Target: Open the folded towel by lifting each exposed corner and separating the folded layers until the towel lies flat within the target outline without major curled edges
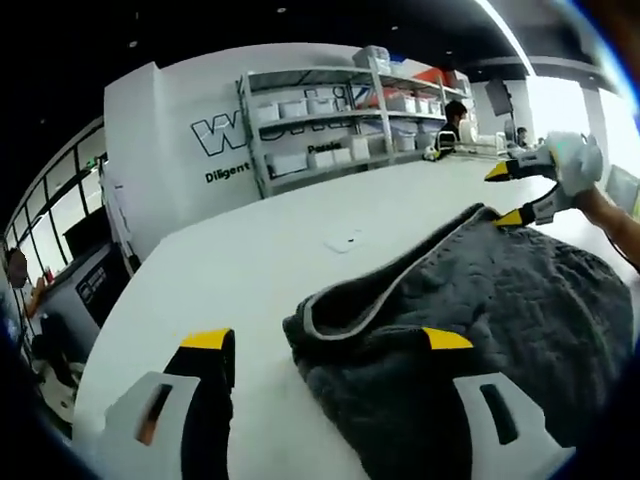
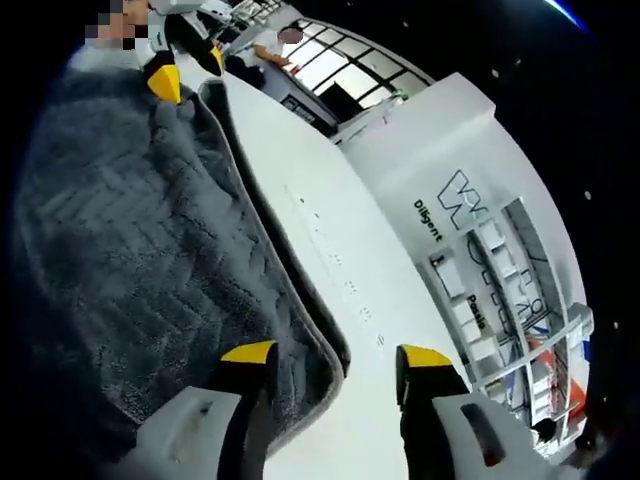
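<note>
Two grippers stand at opposite ends of the grey towel [image 1: 480,300], which lies on the white table [image 1: 250,270], folded with a pale trimmed edge turned over. The left gripper [image 1: 330,350] has its jaws wide apart; one jaw is over the bare table and the other over the towel's near folded corner, so the corner sits between them, ready to be pinched. In the right gripper view, the right gripper [image 2: 335,365] is also open wide and straddles the far edge of the towel [image 2: 150,270]: one jaw above the cloth, one above the table [image 2: 330,230]. Neither holds anything (the cloth looks slack everywhere). I judge the placing deliberate: taking two corners at once lets the upper layer lift evenly. No outline can be made out on the table.
</note>
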A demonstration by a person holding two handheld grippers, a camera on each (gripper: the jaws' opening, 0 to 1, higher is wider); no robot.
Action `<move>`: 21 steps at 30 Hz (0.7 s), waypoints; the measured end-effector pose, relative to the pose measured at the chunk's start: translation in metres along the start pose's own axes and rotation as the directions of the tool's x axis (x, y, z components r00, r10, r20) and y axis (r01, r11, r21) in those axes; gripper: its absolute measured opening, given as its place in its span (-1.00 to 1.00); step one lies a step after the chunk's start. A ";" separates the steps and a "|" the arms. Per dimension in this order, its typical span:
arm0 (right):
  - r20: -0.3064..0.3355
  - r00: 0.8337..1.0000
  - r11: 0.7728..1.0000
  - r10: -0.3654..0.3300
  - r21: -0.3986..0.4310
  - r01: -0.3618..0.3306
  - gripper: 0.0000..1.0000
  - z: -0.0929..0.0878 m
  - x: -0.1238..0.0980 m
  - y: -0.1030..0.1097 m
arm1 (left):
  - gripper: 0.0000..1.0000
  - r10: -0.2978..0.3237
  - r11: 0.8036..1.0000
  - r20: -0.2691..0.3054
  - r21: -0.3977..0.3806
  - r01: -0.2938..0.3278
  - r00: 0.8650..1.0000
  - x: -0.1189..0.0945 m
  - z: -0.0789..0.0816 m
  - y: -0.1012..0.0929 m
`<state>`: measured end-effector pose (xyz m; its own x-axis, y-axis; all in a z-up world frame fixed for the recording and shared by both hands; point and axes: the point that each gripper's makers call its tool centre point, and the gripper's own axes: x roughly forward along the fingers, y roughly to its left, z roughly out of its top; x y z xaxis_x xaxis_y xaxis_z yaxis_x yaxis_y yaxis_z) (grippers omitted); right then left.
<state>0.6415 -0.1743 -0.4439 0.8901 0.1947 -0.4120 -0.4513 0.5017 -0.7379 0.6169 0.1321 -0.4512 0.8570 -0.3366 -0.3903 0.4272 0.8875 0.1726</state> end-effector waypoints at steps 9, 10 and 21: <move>0.070 0.997 0.992 0.018 0.126 -0.027 0.99 0.012 -0.022 0.000 | 0.99 -0.037 0.998 0.041 -0.042 0.039 0.998 -0.025 0.012 -0.011; 0.085 0.995 0.988 0.047 0.145 -0.059 0.99 0.013 -0.025 0.005 | 0.99 -0.045 0.998 0.040 -0.043 0.047 0.998 -0.028 0.012 -0.013; 0.156 0.965 0.928 0.212 0.278 -0.249 0.77 0.002 -0.080 0.037 | 0.99 -0.213 0.974 0.047 -0.070 0.216 0.976 -0.081 -0.001 -0.057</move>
<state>0.5536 -0.1691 -0.4372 0.7731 0.4259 -0.4701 -0.6225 0.6514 -0.4338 0.5231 0.1093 -0.4308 0.7590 -0.5322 -0.3752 0.5809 0.8137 0.0209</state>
